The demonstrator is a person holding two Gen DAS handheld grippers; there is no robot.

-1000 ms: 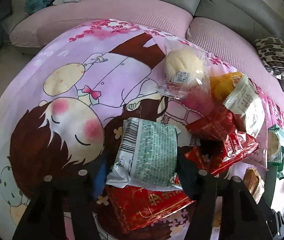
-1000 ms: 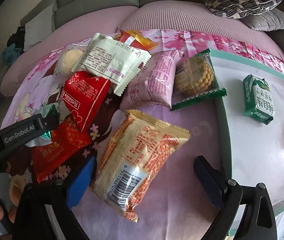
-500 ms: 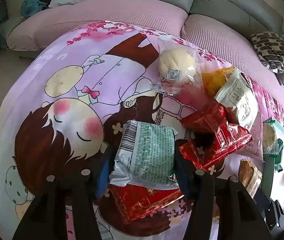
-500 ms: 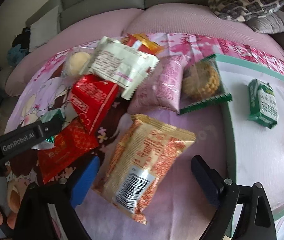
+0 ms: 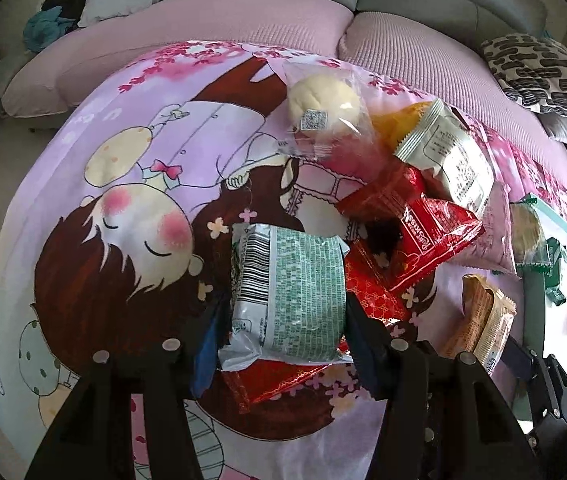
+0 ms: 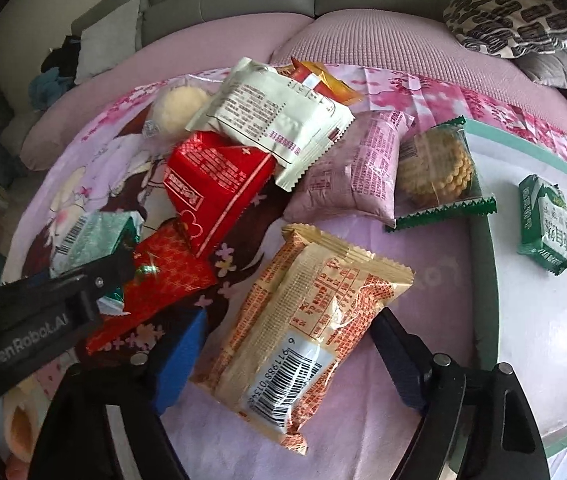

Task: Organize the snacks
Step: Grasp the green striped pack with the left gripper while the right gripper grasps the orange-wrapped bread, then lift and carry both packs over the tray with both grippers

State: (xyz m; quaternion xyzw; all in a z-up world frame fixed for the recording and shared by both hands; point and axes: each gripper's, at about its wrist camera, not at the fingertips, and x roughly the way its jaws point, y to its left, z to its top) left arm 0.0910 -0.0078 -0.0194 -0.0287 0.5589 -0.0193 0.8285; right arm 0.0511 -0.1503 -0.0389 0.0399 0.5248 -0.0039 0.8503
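A green and white snack packet [image 5: 287,292] sits between the pads of my left gripper [image 5: 281,344], which is shut on its two sides, above a flat red packet [image 5: 283,380]. In the right wrist view, an orange and beige packet [image 6: 307,328] with a barcode lies on the pink cloth. My right gripper [image 6: 287,364] straddles its near end, its jaws closing. The blue left pad [image 6: 179,360] is at the packet's edge, and a small gap shows at the right pad. A white tray with a teal rim [image 6: 483,280] lies to the right and holds a green packet [image 6: 545,228].
A pile of snacks lies on the cartoon-print cloth: a red packet [image 6: 211,184], a white packet [image 6: 275,116], a pink packet [image 6: 355,168], a cookie pack [image 6: 435,168] over the tray rim, and a wrapped bun [image 5: 323,100]. A pink and grey sofa with cushions lies behind.
The right gripper's jaws have narrowed around the orange and beige packet. The left gripper's pads drew in slightly on the green and white packet and have held since.
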